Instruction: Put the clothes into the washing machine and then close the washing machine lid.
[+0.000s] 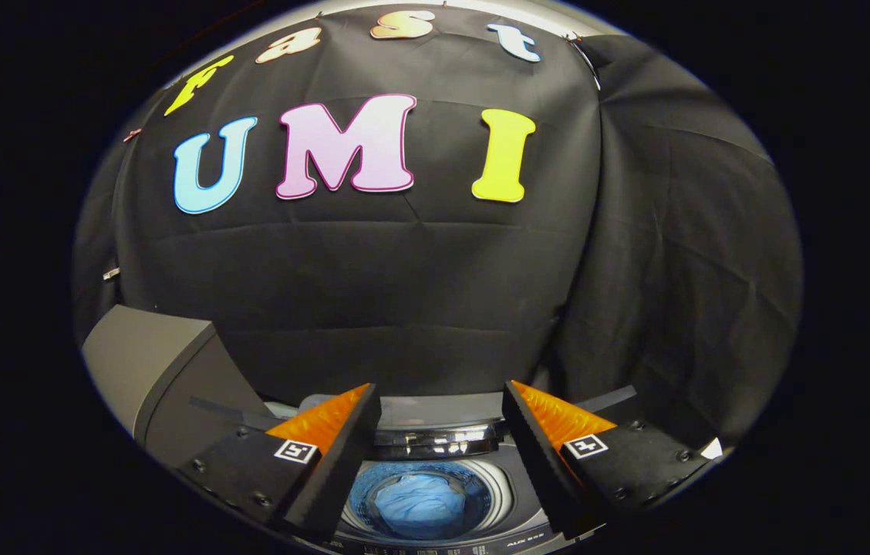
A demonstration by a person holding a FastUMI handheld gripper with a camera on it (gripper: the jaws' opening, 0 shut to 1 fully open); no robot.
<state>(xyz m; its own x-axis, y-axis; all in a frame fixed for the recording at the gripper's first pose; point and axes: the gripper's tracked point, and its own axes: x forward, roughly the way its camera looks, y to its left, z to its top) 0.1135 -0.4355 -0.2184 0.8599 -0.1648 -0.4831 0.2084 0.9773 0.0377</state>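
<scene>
Okay, claw (441, 416) spread, empty; blue clothes (419, 505) sit in washing machine (508, 501) drum below it (lid apparently unclosed), so closing comes next.

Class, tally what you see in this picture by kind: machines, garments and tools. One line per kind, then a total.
Washing machine: 1, drum open
Blue garment lying in the drum: 1
Hand-held gripper, fingers apart and holding nothing, above the drum: 1
Grey lid raised beside the fingers: 1
Total: 4
</scene>
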